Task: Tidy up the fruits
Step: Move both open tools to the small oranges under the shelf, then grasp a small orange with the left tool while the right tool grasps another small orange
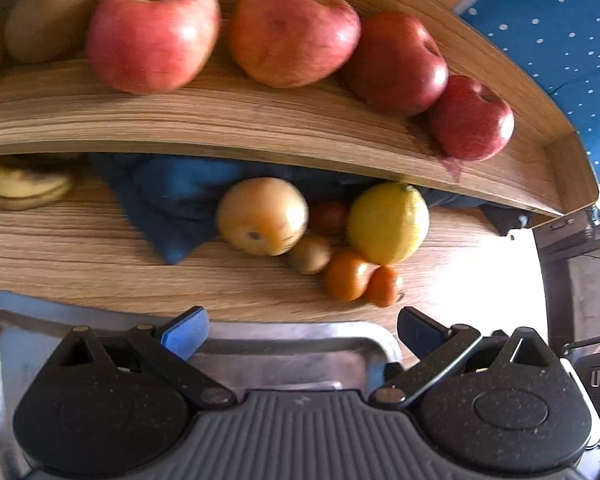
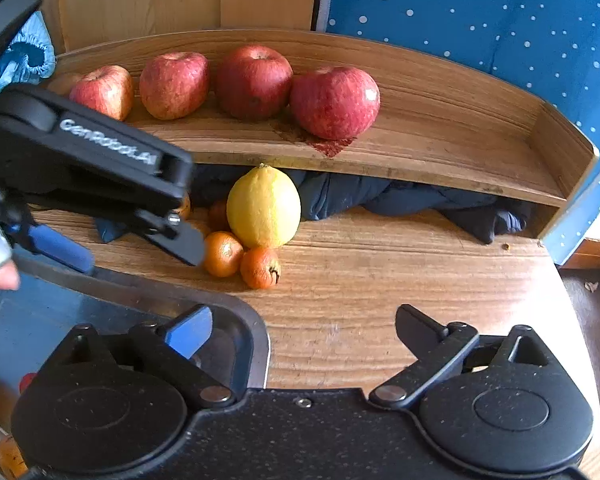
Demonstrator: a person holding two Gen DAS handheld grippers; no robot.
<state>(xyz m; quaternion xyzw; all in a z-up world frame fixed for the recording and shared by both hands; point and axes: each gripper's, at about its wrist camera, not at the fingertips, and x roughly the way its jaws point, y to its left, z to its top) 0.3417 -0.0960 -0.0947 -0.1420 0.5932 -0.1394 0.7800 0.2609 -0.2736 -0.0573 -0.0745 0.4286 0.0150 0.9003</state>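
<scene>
Progress, as we are judging it: four apples are sitting in a row on the wooden shelf, with brown kiwis lying at its left end, so that group looks sorted. Under the shelf a banana, a pear-like yellow fruit, a lemon and small oranges are waiting loose on the worktop; the metal tray nearest us is showing nothing inside. We are holding the left tongs spread and empty over the tray, and the right tongs spread and empty too. A dark blue cloth is lying bunched under the shelf; a dotted blue fabric is hanging behind.
</scene>
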